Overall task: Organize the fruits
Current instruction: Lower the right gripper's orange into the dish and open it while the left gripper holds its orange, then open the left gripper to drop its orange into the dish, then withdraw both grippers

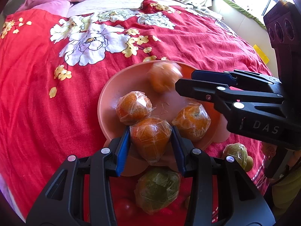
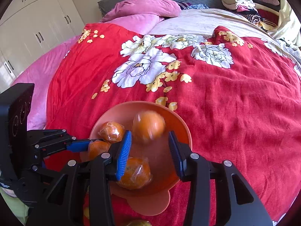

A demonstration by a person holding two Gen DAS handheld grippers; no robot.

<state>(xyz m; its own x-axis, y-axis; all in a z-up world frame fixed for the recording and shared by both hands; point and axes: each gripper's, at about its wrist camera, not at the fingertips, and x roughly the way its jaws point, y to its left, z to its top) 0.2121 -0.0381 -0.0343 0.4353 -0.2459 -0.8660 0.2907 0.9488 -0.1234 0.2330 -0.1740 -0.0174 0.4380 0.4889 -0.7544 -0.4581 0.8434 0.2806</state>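
Observation:
A pink bowl (image 1: pixel 107 101) sits on the red flowered bedspread and shows in the right wrist view too (image 2: pixel 180 120). My left gripper (image 1: pixel 150 134) is shut on a plastic-wrapped orange (image 1: pixel 150 137) over the bowl's near rim. Two more wrapped oranges (image 1: pixel 133 107) (image 1: pixel 191 120) lie in the bowl. A blurred orange (image 1: pixel 163 78) (image 2: pixel 148 127) is moving in the bowl's far part. My right gripper (image 2: pixel 150 150) is open and empty just above the bowl; it shows in the left wrist view (image 1: pixel 184 81).
A wrapped green fruit (image 1: pixel 158 190), a red fruit (image 1: pixel 125 209) and another greenish wrapped fruit (image 1: pixel 236 153) lie on the bedspread (image 1: pixel 47 94) near the bowl. Pink pillows (image 2: pixel 143 5) and piled clothes (image 2: pixel 242 0) are at the bed's far end.

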